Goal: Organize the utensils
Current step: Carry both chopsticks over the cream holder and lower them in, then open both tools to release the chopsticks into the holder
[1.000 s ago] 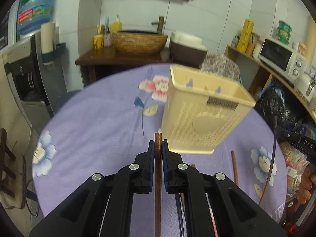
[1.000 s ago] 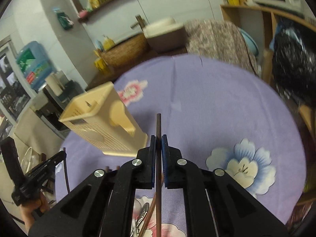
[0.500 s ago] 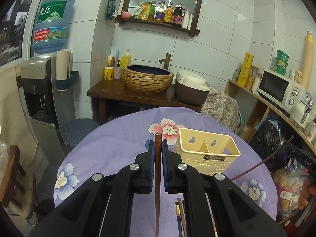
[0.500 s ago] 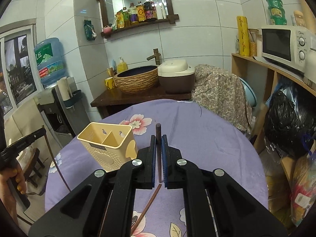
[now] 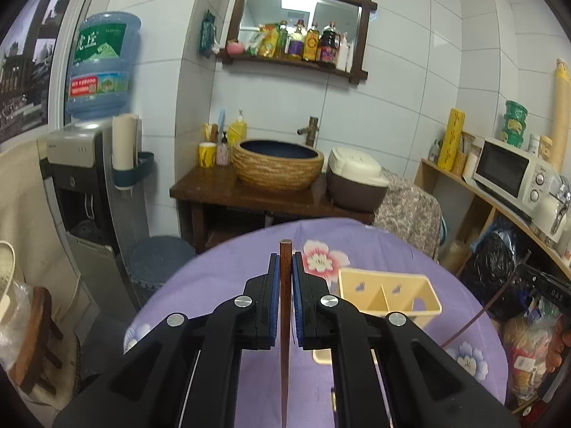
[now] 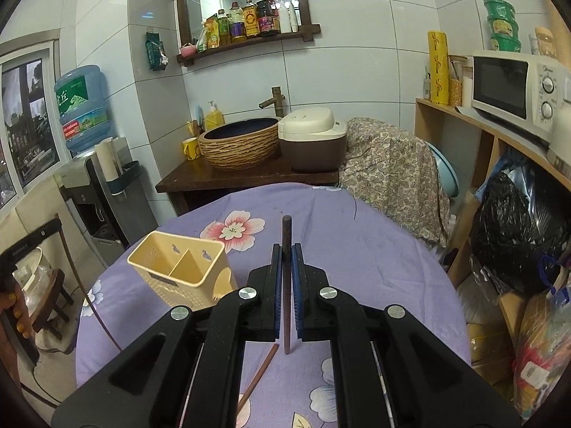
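Gripping one chopstick (image 5: 284, 285) each, the left gripper (image 5: 284, 267) and right gripper (image 6: 286, 260) hold clear above the holder (image 6: 178, 267), apparently ready for dropping in.

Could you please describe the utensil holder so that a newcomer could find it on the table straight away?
Start at the round table with the purple floral cloth. The holder stands upright on it beside a pink flower print. It is the only cream plastic box there, open-topped, split by a divider into two compartments, with perforated walls.

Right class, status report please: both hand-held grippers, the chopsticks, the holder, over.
Left hand-held gripper shut on chopstick. Right hand-held gripper shut on second chopstick. Cream holder upright, compartments open. Path clear.
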Demonstrator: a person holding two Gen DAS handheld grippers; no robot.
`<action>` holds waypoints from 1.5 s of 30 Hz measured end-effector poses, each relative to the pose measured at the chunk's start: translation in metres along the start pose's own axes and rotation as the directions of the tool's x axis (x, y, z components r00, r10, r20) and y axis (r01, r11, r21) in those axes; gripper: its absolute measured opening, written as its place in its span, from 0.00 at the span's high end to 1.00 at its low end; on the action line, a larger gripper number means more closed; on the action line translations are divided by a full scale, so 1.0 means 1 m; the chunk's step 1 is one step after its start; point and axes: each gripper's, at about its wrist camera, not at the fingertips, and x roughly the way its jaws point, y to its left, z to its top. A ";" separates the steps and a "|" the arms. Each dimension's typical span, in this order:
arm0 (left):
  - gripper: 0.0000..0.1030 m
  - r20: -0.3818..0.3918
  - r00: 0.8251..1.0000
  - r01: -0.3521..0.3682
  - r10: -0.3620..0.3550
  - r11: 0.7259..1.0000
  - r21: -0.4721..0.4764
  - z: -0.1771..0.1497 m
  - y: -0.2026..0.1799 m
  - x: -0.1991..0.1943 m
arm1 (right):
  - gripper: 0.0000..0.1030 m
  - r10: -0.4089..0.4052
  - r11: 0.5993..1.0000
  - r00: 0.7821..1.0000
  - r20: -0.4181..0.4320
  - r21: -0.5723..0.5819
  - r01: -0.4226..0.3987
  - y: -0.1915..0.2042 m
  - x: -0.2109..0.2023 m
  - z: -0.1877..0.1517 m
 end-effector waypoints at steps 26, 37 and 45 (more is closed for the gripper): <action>0.92 0.114 0.987 0.116 -0.112 0.993 -0.023 0.072 -0.080 0.046 | 0.94 0.150 0.989 0.989 0.000 -0.013 -0.150 0.079 0.026 0.080; 0.92 -0.029 0.995 0.089 -0.091 0.995 -0.043 0.018 -0.070 0.092 | 0.94 0.202 0.978 0.972 -0.124 0.078 -0.193 0.067 0.075 0.041; 0.92 -0.053 0.994 0.092 -0.094 0.995 -0.036 0.009 -0.071 0.100 | 0.94 0.191 0.980 0.977 -0.097 0.081 -0.184 0.070 0.080 0.039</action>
